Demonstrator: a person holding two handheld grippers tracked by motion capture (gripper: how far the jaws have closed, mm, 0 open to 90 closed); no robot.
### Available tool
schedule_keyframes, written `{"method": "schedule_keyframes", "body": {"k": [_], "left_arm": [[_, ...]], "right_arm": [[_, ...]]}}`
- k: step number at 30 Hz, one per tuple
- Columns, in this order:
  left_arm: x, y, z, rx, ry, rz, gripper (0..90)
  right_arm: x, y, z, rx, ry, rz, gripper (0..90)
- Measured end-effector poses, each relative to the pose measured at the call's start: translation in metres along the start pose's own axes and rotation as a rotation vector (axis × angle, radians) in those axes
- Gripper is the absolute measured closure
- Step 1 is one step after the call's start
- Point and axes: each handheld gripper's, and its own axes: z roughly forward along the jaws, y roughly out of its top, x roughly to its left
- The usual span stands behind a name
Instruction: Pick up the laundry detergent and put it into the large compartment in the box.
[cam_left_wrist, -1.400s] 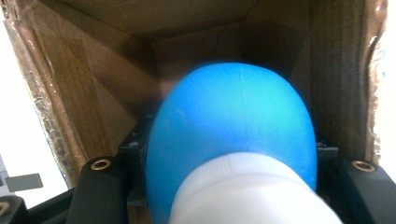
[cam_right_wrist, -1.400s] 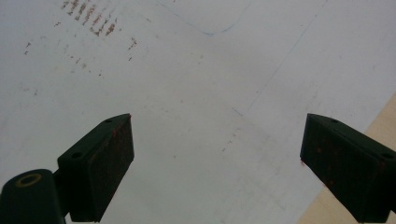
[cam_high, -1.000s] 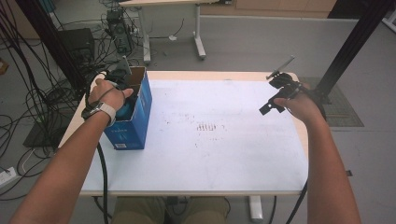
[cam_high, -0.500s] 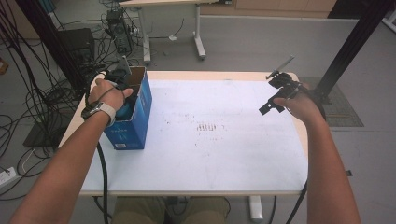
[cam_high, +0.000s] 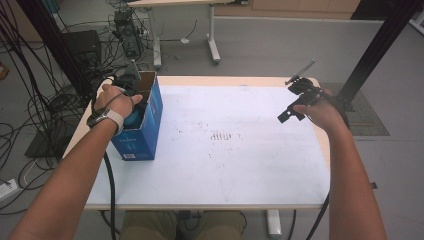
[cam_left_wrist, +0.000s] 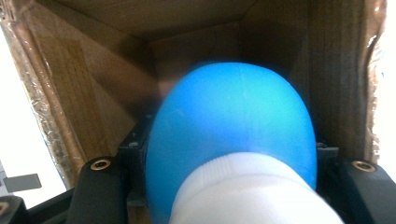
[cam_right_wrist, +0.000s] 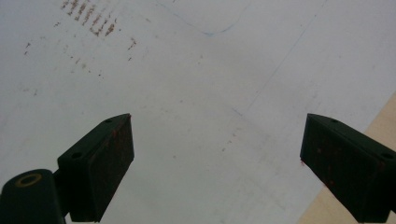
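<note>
An open blue cardboard box (cam_high: 148, 131) stands on the table's left side. My left gripper (cam_left_wrist: 231, 149) reaches down inside it, with its jaws closed on the sides of a rounded blue bottle (cam_left_wrist: 233, 121) with a white ribbed cap (cam_left_wrist: 247, 191). From above, a bit of the blue bottle (cam_high: 134, 118) shows in the box beneath the person's left hand (cam_high: 114, 99). My right gripper (cam_high: 295, 102) hovers over the table's right side, jaws wide apart and nothing between its pads (cam_right_wrist: 105, 158).
The white table top (cam_high: 235, 165) carries small brown marks (cam_high: 220, 135) near its middle. The table's right edge (cam_right_wrist: 373, 126) lies close to the right gripper. Black cables and equipment (cam_high: 120, 30) cover the floor to the left and behind. A black post (cam_high: 375, 50) rises at the right.
</note>
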Motion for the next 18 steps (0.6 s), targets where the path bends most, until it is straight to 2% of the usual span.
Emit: {"method": "schedule_keyframes", "body": {"k": [13,18], "left_arm": [[0.0019,0.0006,0.0001,0.001,-0.009,0.002,36.7],[0.0059,0.0008,-0.0007,0.006,-0.016,0.001,31.1]], "right_arm": [[-0.0002,-0.0009,0.0006,0.001,0.001,0.000,9.5],[-0.0002,-0.0012,0.0008,0.003,0.001,0.002,9.5]]}}
